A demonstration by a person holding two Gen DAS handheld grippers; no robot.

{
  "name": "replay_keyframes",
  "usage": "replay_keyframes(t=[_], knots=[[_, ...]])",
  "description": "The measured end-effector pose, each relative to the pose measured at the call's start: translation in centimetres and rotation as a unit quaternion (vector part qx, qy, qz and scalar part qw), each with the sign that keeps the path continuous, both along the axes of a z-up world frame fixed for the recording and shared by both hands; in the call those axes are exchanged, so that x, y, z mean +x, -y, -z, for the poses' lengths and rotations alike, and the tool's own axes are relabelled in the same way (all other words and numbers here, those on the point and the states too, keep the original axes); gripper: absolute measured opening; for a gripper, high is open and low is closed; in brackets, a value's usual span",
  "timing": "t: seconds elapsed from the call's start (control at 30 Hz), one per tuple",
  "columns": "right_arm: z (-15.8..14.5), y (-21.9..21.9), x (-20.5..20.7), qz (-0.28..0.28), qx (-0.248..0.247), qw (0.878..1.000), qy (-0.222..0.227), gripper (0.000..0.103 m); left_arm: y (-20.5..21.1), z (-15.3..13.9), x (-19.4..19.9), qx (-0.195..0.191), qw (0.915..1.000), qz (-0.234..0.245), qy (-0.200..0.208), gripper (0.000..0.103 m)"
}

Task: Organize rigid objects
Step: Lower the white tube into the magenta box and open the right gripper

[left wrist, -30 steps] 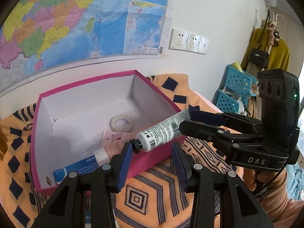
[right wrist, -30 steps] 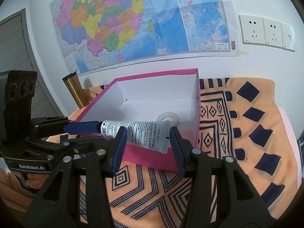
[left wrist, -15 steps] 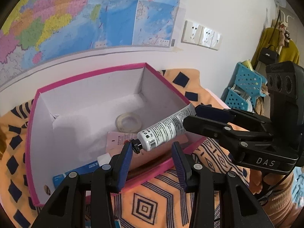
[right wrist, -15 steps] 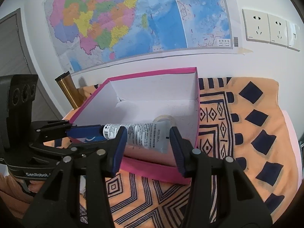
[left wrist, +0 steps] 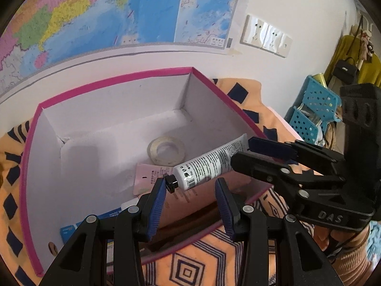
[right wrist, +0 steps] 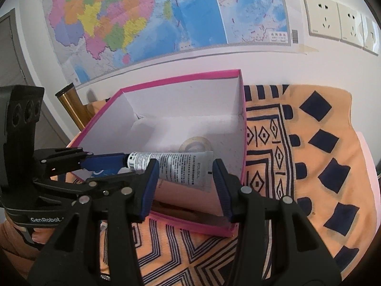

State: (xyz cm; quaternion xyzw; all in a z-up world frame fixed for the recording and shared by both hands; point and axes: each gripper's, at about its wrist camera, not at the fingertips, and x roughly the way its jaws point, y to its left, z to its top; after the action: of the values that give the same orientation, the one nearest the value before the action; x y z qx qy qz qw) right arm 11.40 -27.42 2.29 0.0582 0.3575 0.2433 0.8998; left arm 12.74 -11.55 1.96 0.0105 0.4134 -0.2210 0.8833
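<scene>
A white tube with black print and a black cap [left wrist: 207,164] hangs level over the open pink box [left wrist: 114,78]. Both grippers hold it between them: my left gripper [left wrist: 189,199] spans the cap end, my right gripper [right wrist: 184,182] spans the flat crimped end [right wrist: 202,166]. Each gripper's jaws stand apart at the tube's two ends, pressing lengthwise. The tube also shows in the right wrist view [right wrist: 171,164]. The right gripper shows in the left wrist view [left wrist: 273,157], the left gripper in the right wrist view [right wrist: 102,162].
Inside the box lie a roll of clear tape [left wrist: 166,149], a pink packet [left wrist: 152,178] and a blue-and-white tube [left wrist: 95,221]. The box stands on an orange patterned cloth [right wrist: 297,166]. A gold cylinder [right wrist: 71,104] stands behind it. Blue baskets [left wrist: 314,109] are at far right.
Both grippers have carried the tube forward, from above the box's near wall to over its inside, and a little lower. The grip has not changed.
</scene>
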Motion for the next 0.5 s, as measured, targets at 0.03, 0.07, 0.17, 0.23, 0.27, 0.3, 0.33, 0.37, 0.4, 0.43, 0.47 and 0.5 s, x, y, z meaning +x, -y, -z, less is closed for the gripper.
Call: replay_keyframes(t=[0.03,0.07,0.17,0.23,0.27,0.3,0.33,0.37,0.4,0.43,0.47,0.5], knots=[[0.0,-0.1,0.0,0.000,-0.001,1.000,0.002,0.049,0.0,0.1,0.2,0.000,1.0000,0.000,-0.002,0.043],[0.0,-0.1,0.0,0.002,-0.004,1.000,0.003,0.049,0.0,0.3,0.3,-0.001,1.0000,0.000,-0.006,0.043],[0.0,-0.3,0.1,0.008,-0.008,1.000,0.005,0.049,0.1,0.7,0.8,-0.004,0.9999,-0.001,-0.015,0.043],[-0.1,-0.3,0.0,0.010,-0.007,1.000,0.005,0.049,0.1,0.8,1.1,-0.002,0.9999,-0.002,-0.017,0.043],[-0.1,-0.2,0.0,0.012,-0.007,1.000,0.006,0.049,0.0,0.8,1.2,-0.002,0.9998,-0.002,-0.018,0.043],[-0.1,-0.2,-0.1,0.013,-0.006,1.000,0.007,0.049,0.0,0.8,1.2,-0.004,0.9998,-0.001,-0.018,0.043],[-0.1,-0.2,-0.1,0.014,-0.005,1.000,0.008,0.049,-0.1,0.8,1.1,-0.005,0.9998,0.000,-0.017,0.043],[-0.1,-0.2,-0.2,0.014,-0.005,1.000,0.009,0.049,-0.2,0.8,1.0,-0.005,0.9999,-0.002,-0.014,0.043],[-0.1,-0.2,-0.3,0.015,-0.005,1.000,0.010,0.049,-0.3,0.7,0.8,-0.005,0.9999,-0.003,-0.011,0.043],[-0.1,-0.1,-0.4,0.016,-0.005,1.000,0.011,0.049,-0.4,0.6,0.6,-0.003,1.0000,-0.005,-0.007,0.043],[-0.1,-0.1,-0.5,0.016,-0.005,1.000,0.012,0.049,-0.6,0.5,0.3,-0.003,1.0000,-0.007,-0.003,0.043],[-0.1,-0.1,-0.7,0.016,-0.006,1.000,0.012,0.049,-0.8,0.4,0.1,-0.004,1.0000,-0.007,0.001,0.043]])
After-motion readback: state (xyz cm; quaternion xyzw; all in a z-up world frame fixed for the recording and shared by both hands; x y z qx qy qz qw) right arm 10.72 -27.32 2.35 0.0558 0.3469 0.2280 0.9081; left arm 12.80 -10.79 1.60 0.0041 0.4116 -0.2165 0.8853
